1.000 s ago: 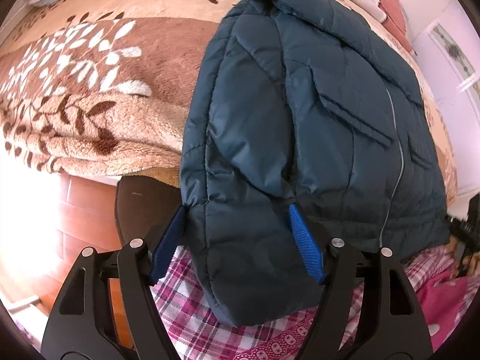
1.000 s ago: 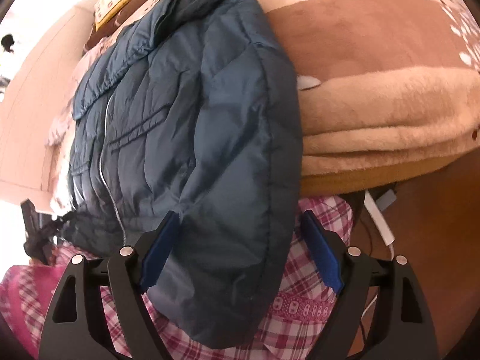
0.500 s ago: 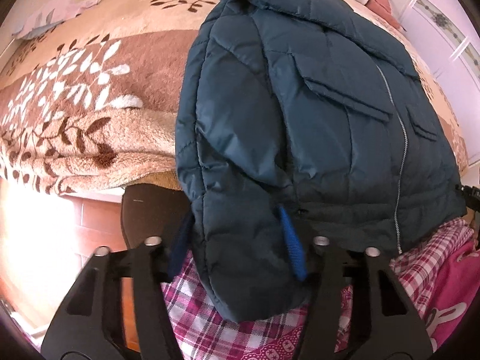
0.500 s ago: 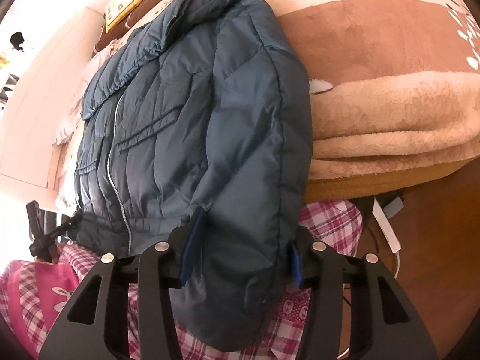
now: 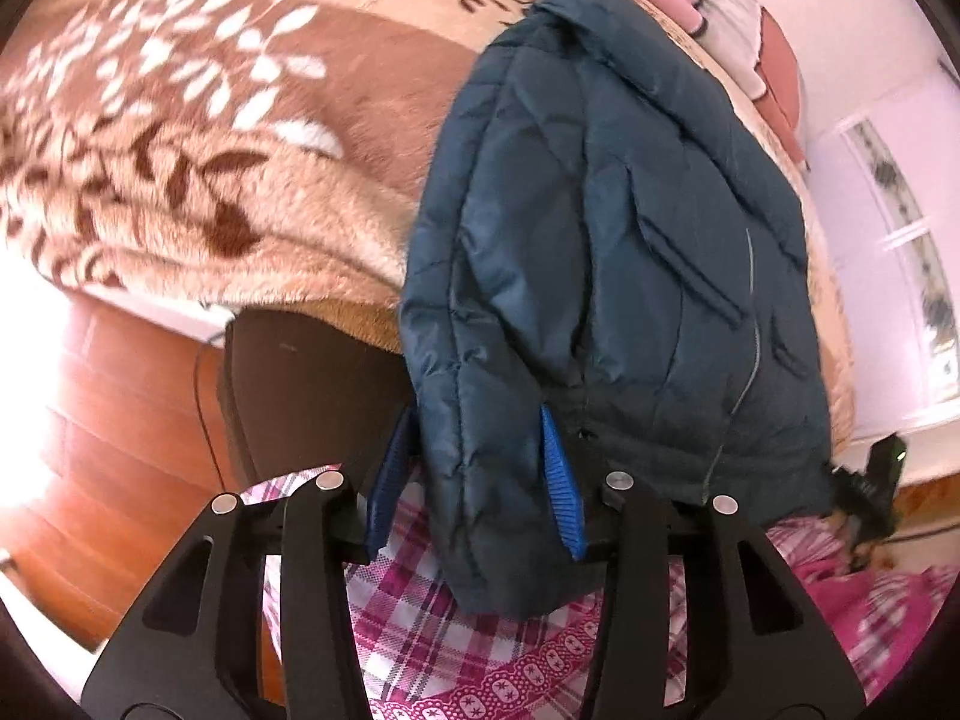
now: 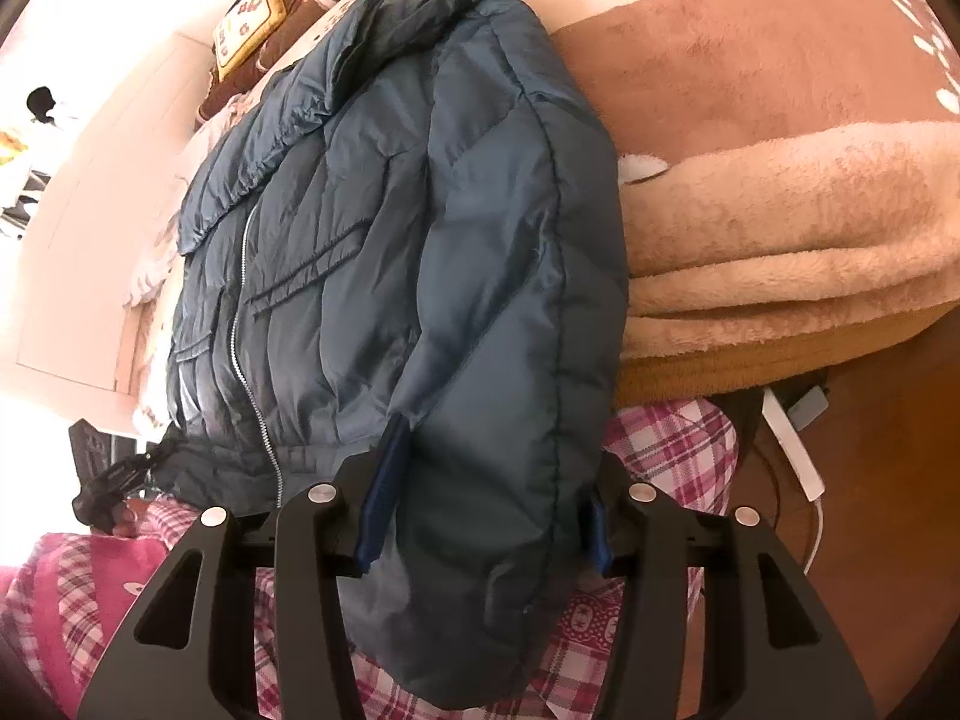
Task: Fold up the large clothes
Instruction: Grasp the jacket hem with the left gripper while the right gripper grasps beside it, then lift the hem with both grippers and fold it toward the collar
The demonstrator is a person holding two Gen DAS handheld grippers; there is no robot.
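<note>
A dark blue quilted jacket lies front up on a bed, zipper closed, its hem and sleeves hanging over the near edge. It also shows in the right wrist view. My left gripper is shut on the end of one sleeve, blue pads pressing both sides. My right gripper is shut on the end of the other sleeve. Both cuffs hang below the pads.
A tan fleece blanket with leaf print covers the bed. Pillows and folded bedding lie at the far end. The person's pink plaid clothing is right below the grippers. A wooden floor lies beside the bed.
Both grippers closed from open onto the sleeve ends. The left view has since shifted, with the jacket now further right in it.
</note>
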